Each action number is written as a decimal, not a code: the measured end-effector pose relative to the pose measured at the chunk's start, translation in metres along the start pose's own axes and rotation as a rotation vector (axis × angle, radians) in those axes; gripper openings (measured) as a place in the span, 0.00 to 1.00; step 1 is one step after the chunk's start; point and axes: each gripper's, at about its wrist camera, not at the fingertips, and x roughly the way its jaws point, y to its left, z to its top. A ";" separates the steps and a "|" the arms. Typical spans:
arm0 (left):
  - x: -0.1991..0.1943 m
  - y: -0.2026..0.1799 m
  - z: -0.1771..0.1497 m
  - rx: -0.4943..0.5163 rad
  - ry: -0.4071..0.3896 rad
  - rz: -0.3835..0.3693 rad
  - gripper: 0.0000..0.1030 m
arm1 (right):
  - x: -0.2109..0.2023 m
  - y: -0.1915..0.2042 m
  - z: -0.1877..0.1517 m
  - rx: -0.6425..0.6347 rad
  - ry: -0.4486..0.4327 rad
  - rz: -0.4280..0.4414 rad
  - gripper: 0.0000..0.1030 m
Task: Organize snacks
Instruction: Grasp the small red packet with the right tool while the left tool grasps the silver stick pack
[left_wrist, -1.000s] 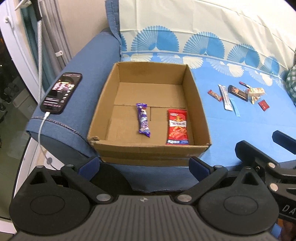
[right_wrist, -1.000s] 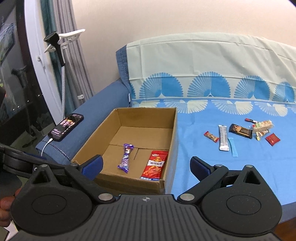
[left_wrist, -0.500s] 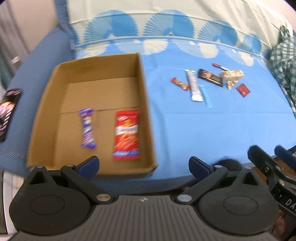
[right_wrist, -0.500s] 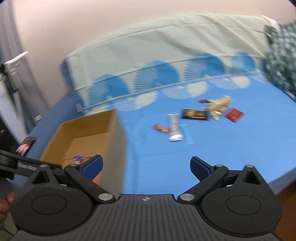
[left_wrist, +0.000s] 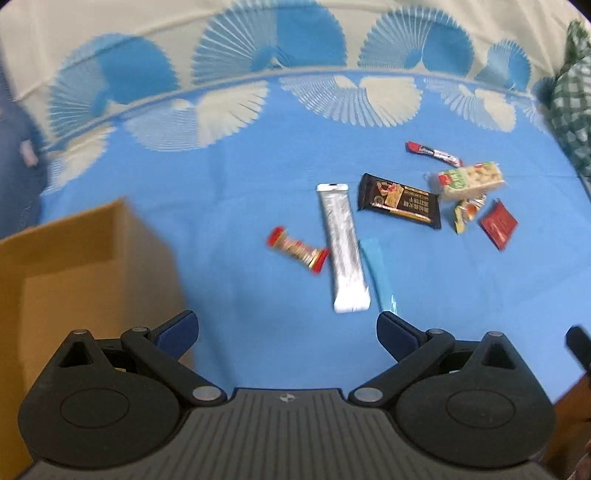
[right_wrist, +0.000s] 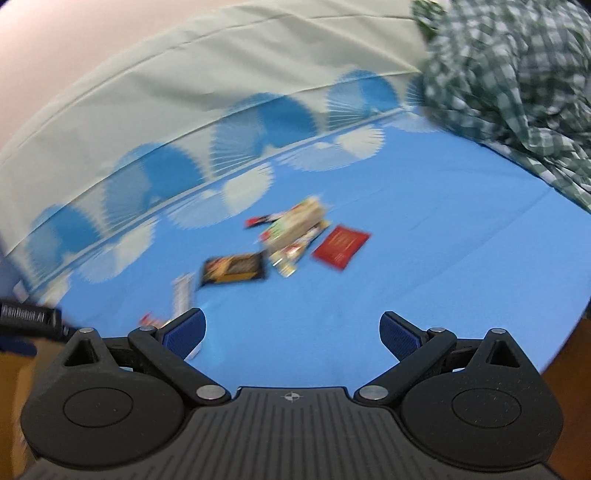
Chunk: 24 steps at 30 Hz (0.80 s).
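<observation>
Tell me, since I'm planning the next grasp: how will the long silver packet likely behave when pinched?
The silver packet looks thin and flat on the blue sheet, so probably light and bendy. Its shiny foil may be slippery; a mid-length pinch likely sags least.

We see a blue sheet (left_wrist: 229, 192) bearing a cardboard box (left_wrist: 85, 266) at lower left, and right of centre a silver bar (left_wrist: 343, 251), dark bar (left_wrist: 400, 201), red packet (left_wrist: 498, 224) and other snacks
</observation>
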 end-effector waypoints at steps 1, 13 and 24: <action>0.016 -0.005 0.012 0.009 0.011 -0.007 1.00 | 0.019 -0.004 0.008 0.010 -0.001 -0.020 0.97; 0.178 -0.038 0.098 0.066 0.149 -0.039 1.00 | 0.249 -0.054 0.049 0.002 0.097 -0.250 1.00; 0.173 -0.038 0.089 0.085 0.084 -0.043 0.59 | 0.248 -0.047 0.032 -0.073 -0.017 -0.252 0.90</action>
